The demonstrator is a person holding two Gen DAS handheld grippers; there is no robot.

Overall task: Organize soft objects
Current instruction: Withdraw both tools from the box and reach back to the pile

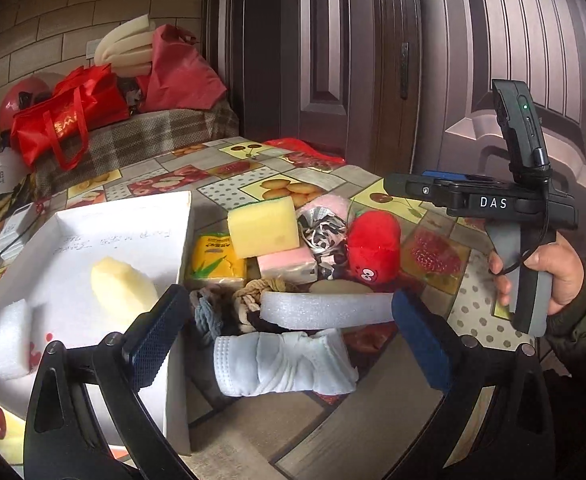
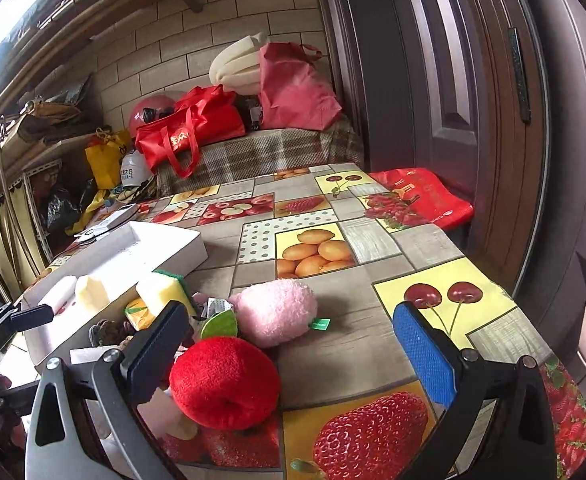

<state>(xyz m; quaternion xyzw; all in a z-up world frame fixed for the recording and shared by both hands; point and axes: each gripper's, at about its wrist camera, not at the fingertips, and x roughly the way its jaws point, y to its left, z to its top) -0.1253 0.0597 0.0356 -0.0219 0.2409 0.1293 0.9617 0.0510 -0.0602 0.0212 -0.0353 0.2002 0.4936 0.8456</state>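
A pile of soft things lies on the fruit-print table beside a white box [image 1: 179, 240]. My left gripper [image 1: 289, 338] stands open above a grey foam strip [image 1: 325, 308] and a rolled white cloth [image 1: 285, 364], touching neither. Behind them sit a yellow sponge [image 1: 263, 226], a pink packet [image 1: 287, 266], a yellow tissue pack [image 1: 215, 258] and a red plush apple [image 1: 373, 248]. The box holds a pale foam lump [image 1: 121, 284] and a white foam block [image 1: 11, 338]. My right gripper [image 2: 293, 344] is open over the red plush apple [image 2: 223, 384], with a pink plush [image 2: 279, 312] just beyond.
The white box [image 2: 161, 254] lies left of the pile. A person's hand [image 1: 553, 272] holds the right gripper's handle at the table's right edge. Red bags [image 2: 185, 128] and foam pieces rest on a plaid-covered bench behind. Dark doors stand to the right. Bare tablecloth [image 2: 373, 240] stretches behind the pile.
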